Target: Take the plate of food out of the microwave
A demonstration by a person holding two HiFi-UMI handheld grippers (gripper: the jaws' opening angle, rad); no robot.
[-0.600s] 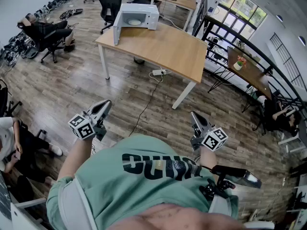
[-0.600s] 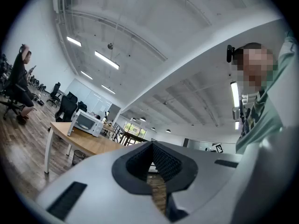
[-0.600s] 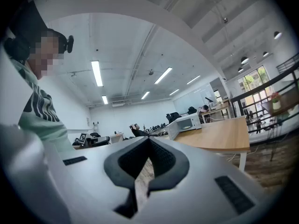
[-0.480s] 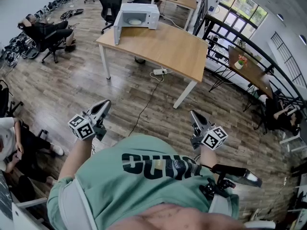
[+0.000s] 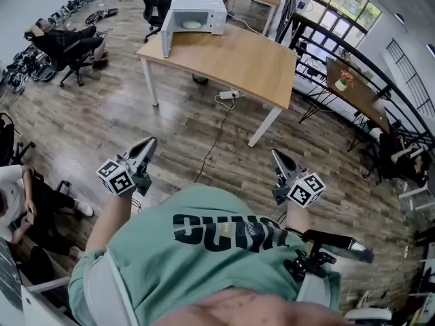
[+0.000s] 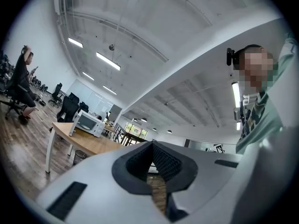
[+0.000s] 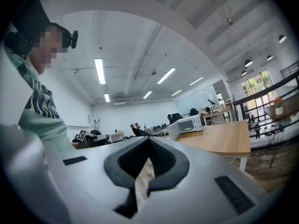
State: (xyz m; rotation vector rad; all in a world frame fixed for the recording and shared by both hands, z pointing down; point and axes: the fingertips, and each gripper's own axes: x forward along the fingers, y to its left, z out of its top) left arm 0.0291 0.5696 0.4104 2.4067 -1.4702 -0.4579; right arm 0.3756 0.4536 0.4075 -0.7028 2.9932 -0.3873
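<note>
Far ahead on the table (image 5: 251, 66), microwave (image 5: 202, 11) sat door-open, plate (image 5: 192, 25) inside; left gripper (image 5: 150, 142) and right gripper (image 5: 275, 154) were fully closed, empty.

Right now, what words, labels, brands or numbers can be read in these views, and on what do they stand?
No text reads clearly.
Shirt print: large dark letters, upside down and creased, not legible.
Marker cubes: black-and-white square patterns only, no words.
Microwave: any label too small to read.
</note>
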